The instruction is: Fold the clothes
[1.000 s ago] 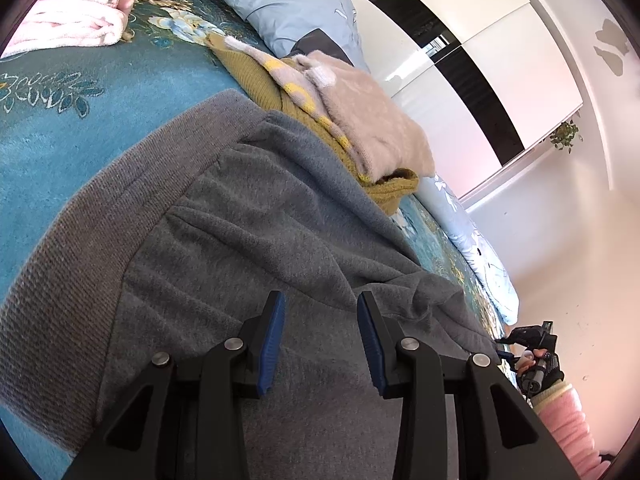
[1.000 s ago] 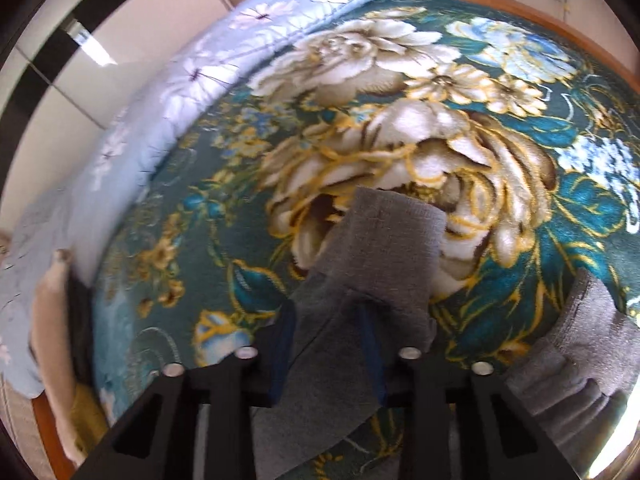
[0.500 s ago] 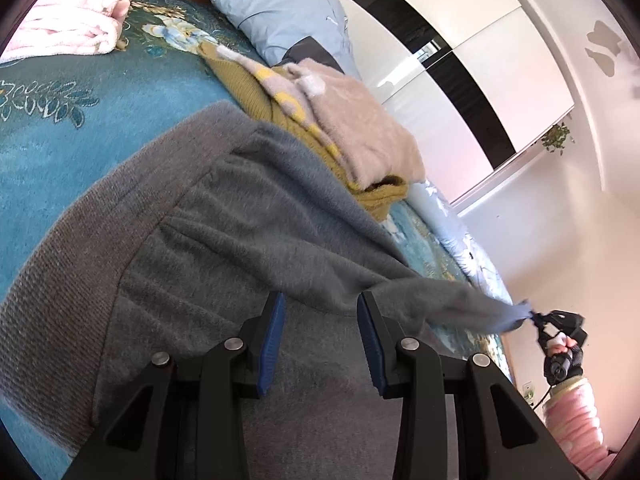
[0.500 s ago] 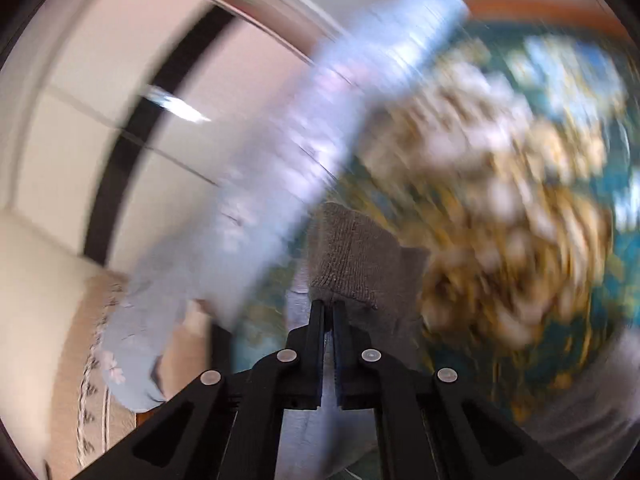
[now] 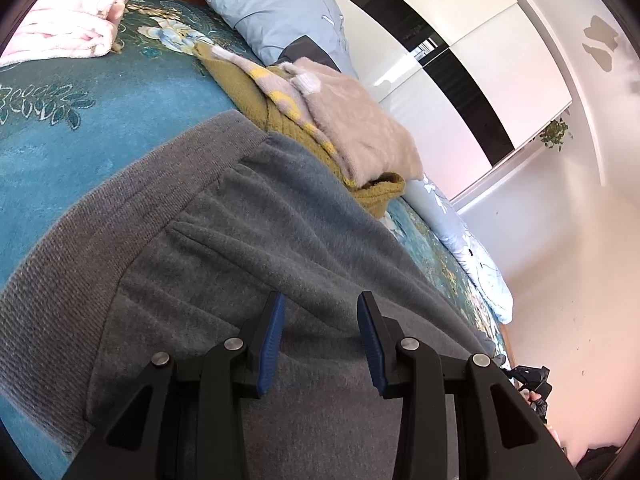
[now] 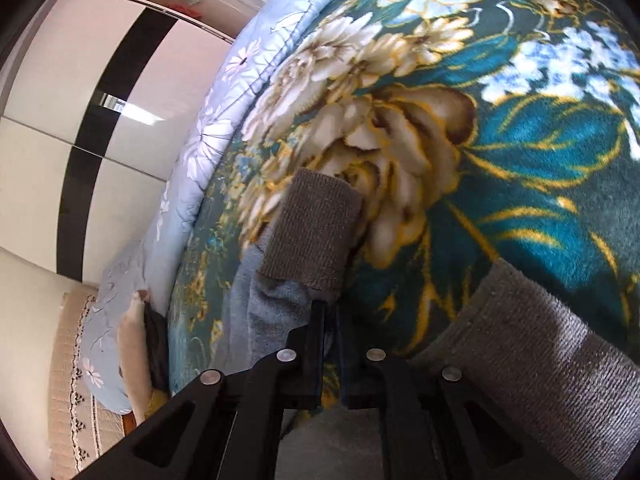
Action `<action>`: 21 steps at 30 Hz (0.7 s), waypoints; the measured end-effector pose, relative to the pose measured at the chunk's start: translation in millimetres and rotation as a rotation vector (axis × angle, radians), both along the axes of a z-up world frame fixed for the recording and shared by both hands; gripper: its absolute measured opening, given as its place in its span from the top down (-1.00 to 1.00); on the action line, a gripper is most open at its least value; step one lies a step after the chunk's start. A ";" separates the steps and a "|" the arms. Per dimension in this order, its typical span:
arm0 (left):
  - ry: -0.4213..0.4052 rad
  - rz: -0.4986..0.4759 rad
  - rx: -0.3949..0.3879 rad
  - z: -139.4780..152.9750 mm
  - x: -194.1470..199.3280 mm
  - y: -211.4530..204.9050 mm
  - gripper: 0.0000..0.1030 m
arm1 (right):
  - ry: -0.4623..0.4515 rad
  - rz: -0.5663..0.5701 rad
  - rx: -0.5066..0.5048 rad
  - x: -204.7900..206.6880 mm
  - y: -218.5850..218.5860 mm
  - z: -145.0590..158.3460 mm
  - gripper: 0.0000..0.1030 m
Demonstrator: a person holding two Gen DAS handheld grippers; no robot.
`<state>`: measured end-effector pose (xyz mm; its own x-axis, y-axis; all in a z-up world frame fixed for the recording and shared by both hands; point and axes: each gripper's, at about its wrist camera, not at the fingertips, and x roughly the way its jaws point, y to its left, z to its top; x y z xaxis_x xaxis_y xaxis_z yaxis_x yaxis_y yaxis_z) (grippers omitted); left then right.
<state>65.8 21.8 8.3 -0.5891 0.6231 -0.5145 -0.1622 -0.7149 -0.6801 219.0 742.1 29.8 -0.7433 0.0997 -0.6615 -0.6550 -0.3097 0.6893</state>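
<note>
Grey sweatpants lie spread on the teal floral blanket, waistband to the left. My left gripper is open and hovers just above the pants' upper part, empty. My right gripper is shut on a pant leg just behind its ribbed cuff, held a little above the blanket. The other ribbed cuff lies at the lower right of the right wrist view. The right gripper also shows at the far right edge of the left wrist view.
A folded stack with a mustard and a beige fuzzy garment lies just beyond the pants. A pink folded garment sits at the far left. A light blue quilt runs along the bed's edge beside a white wardrobe.
My right gripper shut on the pant leg near its cuff, lifted it and swung it, and now holds it low over the blanket. My left gripper stayed open over the pants.
</note>
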 end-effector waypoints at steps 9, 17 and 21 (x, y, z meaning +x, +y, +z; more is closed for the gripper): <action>-0.007 0.004 0.026 12.5 -5.4 -5.0 0.26 | 0.100 0.008 0.033 0.3 -12.2 0.1 0.27; 0.011 0.038 -0.157 69.8 -78.1 -43.3 0.08 | 0.026 0.023 0.096 -11.7 -14.1 4.8 0.28; -0.125 0.000 -0.135 45.2 -132.3 -56.1 0.07 | 0.029 0.023 0.087 -9.5 -11.2 3.3 0.27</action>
